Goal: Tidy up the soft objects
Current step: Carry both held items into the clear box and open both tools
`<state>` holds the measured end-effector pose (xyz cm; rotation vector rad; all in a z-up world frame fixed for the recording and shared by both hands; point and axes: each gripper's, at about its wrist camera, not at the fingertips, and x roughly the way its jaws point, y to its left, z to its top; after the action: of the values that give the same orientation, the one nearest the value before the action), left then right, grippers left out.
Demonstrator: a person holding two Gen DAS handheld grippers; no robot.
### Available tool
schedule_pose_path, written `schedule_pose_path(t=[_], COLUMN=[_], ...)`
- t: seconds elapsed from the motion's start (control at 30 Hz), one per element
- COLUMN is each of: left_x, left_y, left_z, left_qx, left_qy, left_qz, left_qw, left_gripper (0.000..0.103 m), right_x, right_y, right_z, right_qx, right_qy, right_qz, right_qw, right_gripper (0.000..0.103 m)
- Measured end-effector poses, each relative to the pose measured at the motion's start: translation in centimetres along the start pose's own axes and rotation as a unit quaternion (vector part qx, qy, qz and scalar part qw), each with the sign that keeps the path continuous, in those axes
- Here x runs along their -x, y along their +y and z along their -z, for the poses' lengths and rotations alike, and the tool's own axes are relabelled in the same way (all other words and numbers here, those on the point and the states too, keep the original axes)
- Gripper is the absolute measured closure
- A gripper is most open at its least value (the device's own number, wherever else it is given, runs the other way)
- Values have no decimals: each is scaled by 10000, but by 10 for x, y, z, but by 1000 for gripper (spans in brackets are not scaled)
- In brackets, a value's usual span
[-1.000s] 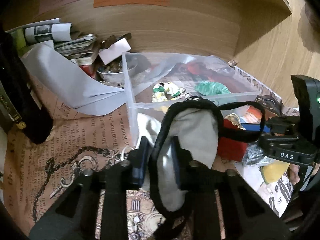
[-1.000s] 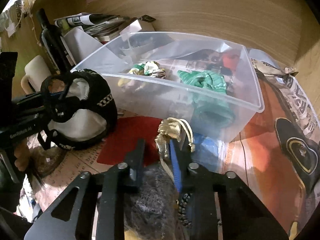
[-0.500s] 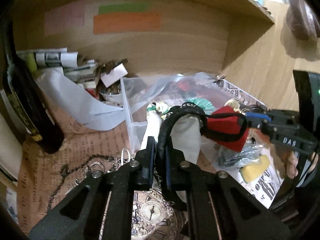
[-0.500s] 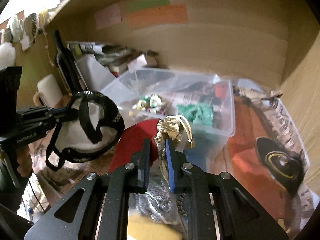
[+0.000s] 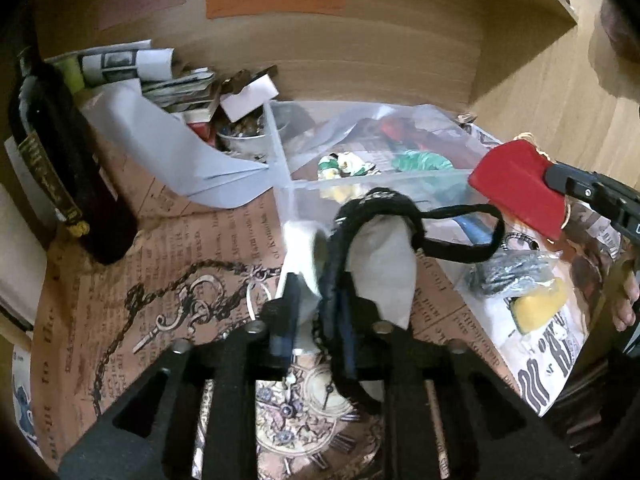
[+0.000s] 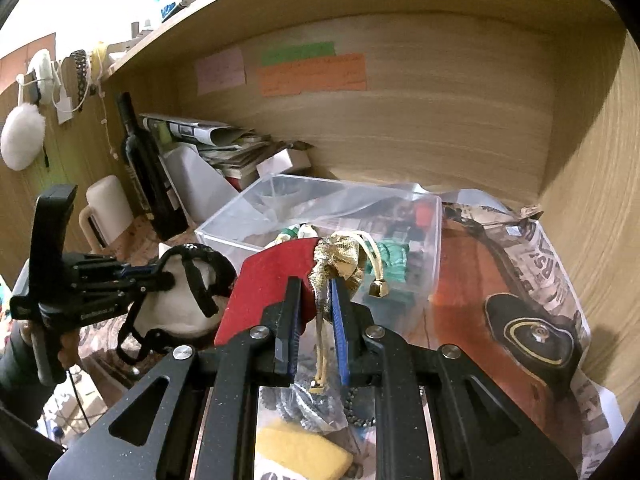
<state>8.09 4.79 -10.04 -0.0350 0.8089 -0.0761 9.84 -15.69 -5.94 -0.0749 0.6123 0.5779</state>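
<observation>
1. Left gripper (image 5: 316, 300) is clamped tight on the black-trimmed white pouch (image 5: 384, 264), held above the desk before the clear bin (image 5: 372, 176).
2. Right gripper (image 6: 314, 312) pinches the red pouch (image 6: 268, 284) by its gold neck, just short of the bin.

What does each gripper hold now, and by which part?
The left gripper pinches the white pouch by its black-trimmed edge. The right gripper grips the red bag at its gathered gold neck, beside the drawstring.
</observation>
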Motion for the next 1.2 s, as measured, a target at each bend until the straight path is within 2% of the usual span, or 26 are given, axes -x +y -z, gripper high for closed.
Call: schedule_pose_path(t=[0.13, 0.17, 0.2, 0.23, 0.53, 0.67, 0.77, 0.9, 0.97, 1.03, 1.17, 1.2], left_x=[2, 4, 5, 6, 32, 20, 10, 21, 26, 24, 12, 10], left_y=[1, 0, -1, -2, -10, -11, -1, 12, 12, 13, 15, 14], left_z=[6, 8, 9, 9, -6, -16, -18, -5, 5, 15, 32, 34], left_qx=[20, 0, -16, -15, -115, -276, -182, 79, 73, 131, 327, 351], left_qy=[23, 16, 22, 31, -308, -232, 39, -23, -52, 122, 471, 476], left_qz=[-59, -55, -67, -103, -120, -432, -601, -472, -551, -534, -323, -286], left_qw=[10000, 10000, 10000, 9999, 9994, 9984, 9980, 9989, 9984, 9984, 9978, 9978], left_gripper=[79, 82, 92, 95, 95, 94, 81, 40, 36, 34, 34, 38], right_x=[0, -1, -1, -2, -1, -1, 0, -2, -5, -7, -10, -11], right_y=[-2, -2, -2, -3, -10, -12, -12, -16, -18, -19, -19, -18], right_z=[1, 2, 2, 2, 4, 4, 4, 5, 5, 6, 9, 9], right_qx=[-30, -34, -38, -52, -181, -227, -239, -280, -303, -335, -366, -373], right_qy=[-11, -9, -7, -3, -74, -92, -112, -112, -82, -55, -23, -6], right_qz=[-39, -36, -32, -28, -72, -120, -141, -155, -160, -187, -240, -248], right_qw=[10000, 10000, 10000, 10000, 9998, 9996, 9996, 9994, 9994, 9992, 9990, 9990], right_gripper=[90, 90, 90, 90, 90, 89, 89, 89, 89, 89, 89, 89])
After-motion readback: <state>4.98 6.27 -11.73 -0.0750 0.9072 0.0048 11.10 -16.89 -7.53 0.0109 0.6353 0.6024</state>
